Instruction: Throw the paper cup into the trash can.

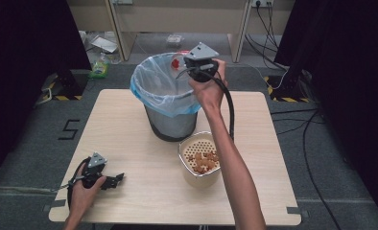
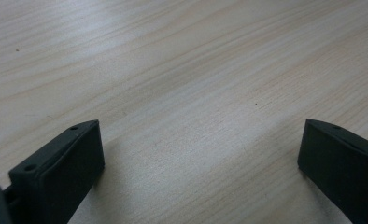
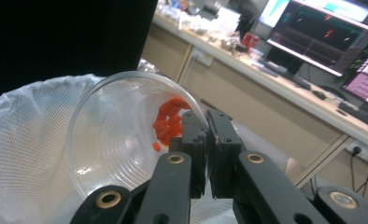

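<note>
- Grey floor surrounded the pale wooden counter, with black curtains at both sides and light cabinet fronts along the far wall.
- On the floor beyond the counter lay a green bottle and some clear packaging, and black cables ran across the floor at the right.
- Toward the counter's far edge stood a grey waste bin, upright and lined with a pale blue plastic bag folded over its rim.
- Just in front of the bin, toward the person, sat a cream strainer bowl with a perforated insert that held a small heap of orange-brown pieces.
- Raised over the bin's far right rim was the right gripper, held up on an outstretched forearm; its jaws were pressed together, pinching the rim of a clear plastic cup.
- That cup was tipped on its side above the lined bin, mouth toward the gripper's camera, with red pieces clinging to its inner wall near the pinched rim.
- At the counter's near left corner rested the left gripper, well apart from bin and bowl; its jaws stood spread wide over bare wood, with nothing between them.
- Behind the cup, in the right gripper view, a desk carried lit monitors.
</note>
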Demonstrator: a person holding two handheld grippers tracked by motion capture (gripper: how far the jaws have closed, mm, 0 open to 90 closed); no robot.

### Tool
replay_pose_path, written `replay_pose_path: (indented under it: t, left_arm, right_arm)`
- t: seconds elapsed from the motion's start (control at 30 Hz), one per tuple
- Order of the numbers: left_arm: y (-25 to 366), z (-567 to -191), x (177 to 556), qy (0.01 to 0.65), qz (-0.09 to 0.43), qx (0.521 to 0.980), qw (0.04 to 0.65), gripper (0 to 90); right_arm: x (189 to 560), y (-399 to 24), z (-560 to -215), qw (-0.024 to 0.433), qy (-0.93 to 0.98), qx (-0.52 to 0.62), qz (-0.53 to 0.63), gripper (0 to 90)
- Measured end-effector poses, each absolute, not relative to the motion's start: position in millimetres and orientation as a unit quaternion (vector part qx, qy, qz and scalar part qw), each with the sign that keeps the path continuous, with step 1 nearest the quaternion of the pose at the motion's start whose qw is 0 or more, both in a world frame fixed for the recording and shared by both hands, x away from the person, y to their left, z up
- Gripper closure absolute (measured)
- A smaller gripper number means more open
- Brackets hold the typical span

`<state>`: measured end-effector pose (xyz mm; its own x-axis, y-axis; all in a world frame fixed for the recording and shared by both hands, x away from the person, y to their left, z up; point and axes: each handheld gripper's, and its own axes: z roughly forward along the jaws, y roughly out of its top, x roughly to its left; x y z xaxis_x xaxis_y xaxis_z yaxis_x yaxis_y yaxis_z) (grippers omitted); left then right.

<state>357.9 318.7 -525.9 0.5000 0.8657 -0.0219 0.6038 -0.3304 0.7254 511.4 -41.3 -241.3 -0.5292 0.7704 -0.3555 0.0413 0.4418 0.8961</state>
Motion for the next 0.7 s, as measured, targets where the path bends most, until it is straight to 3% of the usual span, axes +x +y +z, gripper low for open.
replay_pose_path:
  t: [0.17,0.4,0.7]
  left_arm:
    - [318.6,-525.9,357.9,0.463,0.189,0.794,0.347,0.0]
    - [318.4,-526.0,357.6,0.462,0.19,0.794,0.347,0.0]
    - [318.5,-526.0,356.9,0.462,0.19,0.794,0.347,0.0]
  right_arm:
    - [518.6,-26.2,-249.8,0.39,0.761,0.27,0.442,82.7]
    - [522.6,-26.9,-252.1,0.373,0.76,0.29,0.446,67.7]
    - [508.8,-81.8,-245.5,0.37,0.74,0.337,0.449,49.6]
